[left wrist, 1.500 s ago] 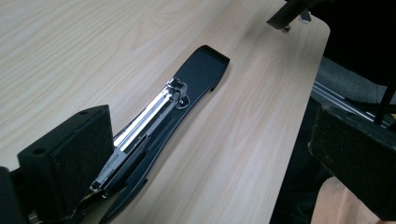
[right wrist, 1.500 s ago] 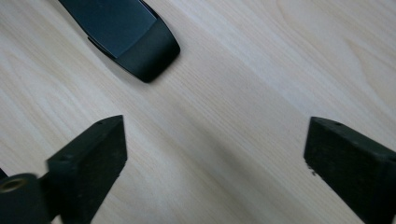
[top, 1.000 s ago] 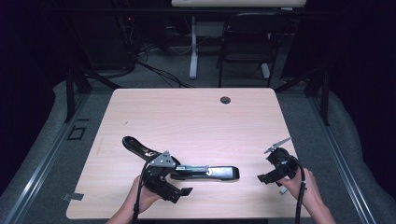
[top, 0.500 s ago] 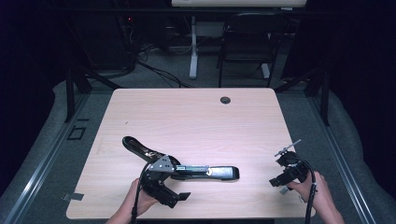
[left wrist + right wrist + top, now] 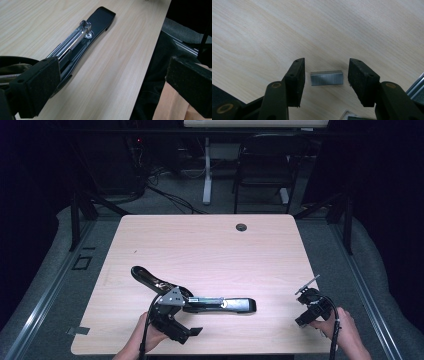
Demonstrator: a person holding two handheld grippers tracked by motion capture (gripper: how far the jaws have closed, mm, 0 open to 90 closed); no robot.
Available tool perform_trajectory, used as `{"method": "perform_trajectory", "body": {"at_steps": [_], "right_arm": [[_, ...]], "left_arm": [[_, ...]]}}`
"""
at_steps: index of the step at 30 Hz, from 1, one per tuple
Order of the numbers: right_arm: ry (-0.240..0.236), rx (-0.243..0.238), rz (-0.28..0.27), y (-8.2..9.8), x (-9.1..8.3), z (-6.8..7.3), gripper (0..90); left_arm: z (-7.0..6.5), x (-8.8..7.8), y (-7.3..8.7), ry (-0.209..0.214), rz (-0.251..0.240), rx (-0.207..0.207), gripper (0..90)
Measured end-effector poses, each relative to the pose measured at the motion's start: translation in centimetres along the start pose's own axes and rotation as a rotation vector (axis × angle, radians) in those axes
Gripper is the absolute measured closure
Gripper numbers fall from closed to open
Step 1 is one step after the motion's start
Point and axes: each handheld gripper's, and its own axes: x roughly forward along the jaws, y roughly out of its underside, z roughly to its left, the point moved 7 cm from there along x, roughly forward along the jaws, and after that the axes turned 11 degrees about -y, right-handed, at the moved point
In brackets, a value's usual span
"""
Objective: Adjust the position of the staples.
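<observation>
I have the right gripper (image 5: 326, 82) tipped down over the near right part of the tabletop (image 5: 210, 250), its fingers (image 5: 297, 80) half open and just now closing in on a small strip of staples (image 5: 326, 77) that lies flat between them; there are gaps on both sides, so nothing is gripped yet. I straddle the strip across its length so that the pads meet its two ends. The stapler (image 5: 200, 301) lies well to the left, swung fully open with its metal magazine (image 5: 71, 45) bared upward, which I judge is so the strip can drop into it. My left gripper (image 5: 172, 322) sits at the stapler's hinge end, fingers (image 5: 37, 87) spread wide and holding nothing, one beside the stapler's body, probably ready to steady it.
</observation>
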Motion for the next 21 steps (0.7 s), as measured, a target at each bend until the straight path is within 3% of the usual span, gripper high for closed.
{"method": "perform_trajectory", "body": {"at_steps": [1,4,5,7,9,11,12,15,20,21], "right_arm": [[-0.002,0.021,-0.029,-0.05,0.26,0.07,48.4],[-0.002,0.002,0.021,0.17,0.10,-0.14,49.6],[-0.015,0.025,-0.023,0.08,0.46,0.05,49.8],[-0.010,0.002,0.025,0.21,0.20,-0.08,50.7],[-0.028,0.051,-0.054,-0.01,0.95,0.26,53.1],[-0.008,0.015,0.034,0.21,0.51,-0.06,56.6],[-0.005,0.011,0.051,0.25,0.39,-0.16,56.8],[-0.023,0.042,0.003,0.07,0.52,-0.05,57.0],[-0.037,0.052,-0.020,-0.22,0.34,0.12,57.0],[-0.038,0.070,-0.051,-0.35,0.51,0.24,57.0]], "left_arm": [[-0.02,-0.08,0.09,0.003,0.002,-0.001,0.0],[0.01,-0.12,0.29,0.003,0.009,0.005,0.0],[0.00,-0.09,0.30,0.004,0.010,0.004,0.0],[0.02,-0.04,0.30,0.008,0.013,0.004,0.0],[0.04,0.02,0.35,0.008,0.013,0.002,0.0],[0.07,0.06,0.37,0.010,0.014,0.002,0.0],[0.07,0.08,0.39,0.010,0.014,0.005,0.0],[0.10,0.13,0.46,0.013,0.024,0.008,0.0],[0.09,0.12,0.40,0.010,0.018,0.011,0.0],[0.09,0.12,0.40,0.012,0.018,0.011,0.0]]}}
